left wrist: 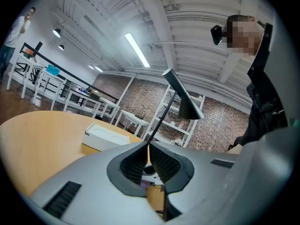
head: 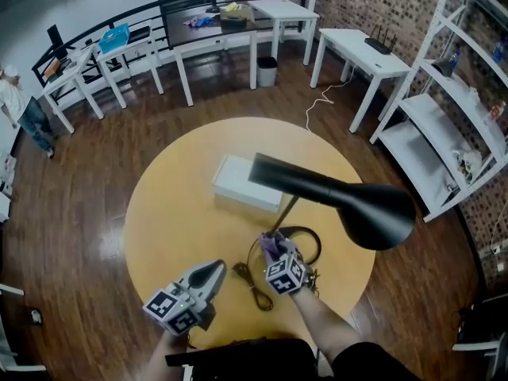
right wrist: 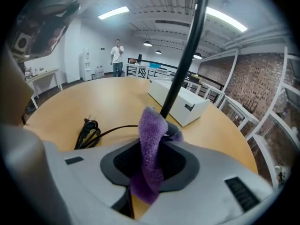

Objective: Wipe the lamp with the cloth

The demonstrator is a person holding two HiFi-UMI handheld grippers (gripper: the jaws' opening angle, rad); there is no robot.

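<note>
Cloth (right wrist: 149, 125), purple: the fingers of my right gripper (right wrist: 151, 149) are clamping it at a medium opening. One fold is standing up past the tips and the tail is hanging below. The fold is sitting at the foot of the lamp (right wrist: 187, 55), right by its black stem; contact I cannot confirm. The fingers of my left gripper (left wrist: 148, 144) are pressing together on nothing, hovering level over the round tabletop (head: 175, 213). The lamp is standing near the tabletop's middle. A bundled cable (right wrist: 89, 128) and a white box (right wrist: 192, 104) are lying close by.
</note>
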